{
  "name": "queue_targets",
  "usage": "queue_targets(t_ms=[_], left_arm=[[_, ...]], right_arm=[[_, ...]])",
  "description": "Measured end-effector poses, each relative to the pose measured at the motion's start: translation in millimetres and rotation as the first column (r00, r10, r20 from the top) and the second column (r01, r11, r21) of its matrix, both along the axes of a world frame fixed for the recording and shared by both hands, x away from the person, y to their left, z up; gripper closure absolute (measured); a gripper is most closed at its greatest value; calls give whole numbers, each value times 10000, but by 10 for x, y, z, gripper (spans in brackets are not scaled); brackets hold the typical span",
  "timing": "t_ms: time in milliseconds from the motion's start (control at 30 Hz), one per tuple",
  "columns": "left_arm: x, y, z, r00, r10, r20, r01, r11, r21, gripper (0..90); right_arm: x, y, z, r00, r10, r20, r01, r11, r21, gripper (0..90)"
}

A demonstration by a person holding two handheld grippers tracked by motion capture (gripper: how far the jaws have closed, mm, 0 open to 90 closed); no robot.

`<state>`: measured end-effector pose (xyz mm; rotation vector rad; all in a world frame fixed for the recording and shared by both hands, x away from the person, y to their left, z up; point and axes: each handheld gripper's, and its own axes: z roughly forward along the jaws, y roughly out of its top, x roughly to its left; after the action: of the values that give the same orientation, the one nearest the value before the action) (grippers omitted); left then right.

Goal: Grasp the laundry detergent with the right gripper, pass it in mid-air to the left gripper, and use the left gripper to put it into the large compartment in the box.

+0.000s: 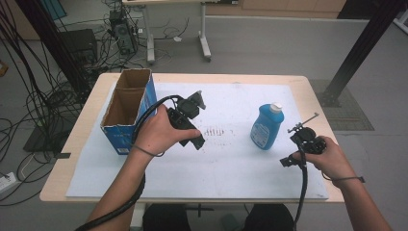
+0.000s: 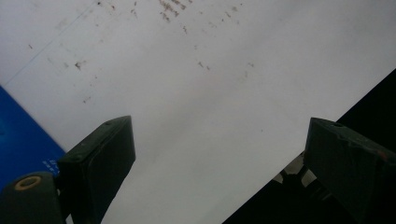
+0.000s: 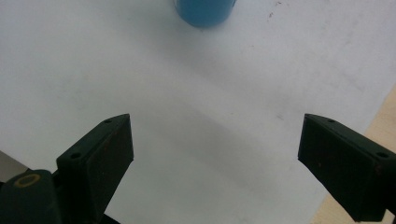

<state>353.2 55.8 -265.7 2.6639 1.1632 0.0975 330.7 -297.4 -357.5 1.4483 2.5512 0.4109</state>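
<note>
Blue detergent bottle (image 1: 266,127), upright on white-sheeted table (image 1: 240,168), free for pickup: right tongs (image 3: 215,154) wide, aimed at it; left tongs (image 2: 219,158) wide, empty, beside cardboard box (image 1: 126,111).

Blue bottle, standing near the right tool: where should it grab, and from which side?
Grip the blue bottle across its body, below the white cap, coming in level from the person's right. It stands upright, and the right tool, open and empty, already faces its base over bare white mat.
</note>
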Motion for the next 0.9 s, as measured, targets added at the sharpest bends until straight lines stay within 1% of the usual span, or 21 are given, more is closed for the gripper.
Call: queue_targets(t_ms=[33,133,267,300,367,500,533,567,733,767,900], left_arm=[[-3,-2,-2,10000,36,-11,-36,10000,-70,95],[-11,-7,-6,10000,15,-10,-15,10000,-95,95],[-18,-12,0,10000,-48,-28,48,10000,-49,94],[-21,-13,1,10000,-2,-8,2,10000,-87,94],[-21,-10,5,10000,-7,-16,7,10000,-72,94],[-25,-10,8,10000,-58,-44,57,10000,-45,94],[-25,-10,8,10000,-58,-44,57,10000,-45,94],[-27,-14,3,10000,-23,-25,23,10000,-71,94],[-30,-19,3,10000,-68,1,68,10000,-54,94],[-36,-24,5,10000,-25,55,25,10000,-88,94],[-42,-14,4,10000,-18,55,18,10000,-33,93]], right_arm=[[1,-2,-14,10000,-15,-7,15,10000,22,98],[9,-10,-74,10000,-36,67,35,9999,164,99],[3,-5,-107,9998,-96,165,91,9995,306,99],[6,-16,-135,9993,-50,367,37,9994,351,101],[5,-29,-157,9988,-156,461,134,9987,488,100],[-2,-53,-206,9969,-172,768,112,9969,782,100],[-2,-53,-206,9969,-172,768,112,9969,782,100],[-3,-60,-243,9956,-180,915,93,9955,942,100],[9,-72,-309,9951,-205,966,97,9938,1109,100],[16,-74,-332,9936,-154,1120,8,9917,1288,101],[25,-83,-361,9898,-233,1405,14,9881,1541,100]])
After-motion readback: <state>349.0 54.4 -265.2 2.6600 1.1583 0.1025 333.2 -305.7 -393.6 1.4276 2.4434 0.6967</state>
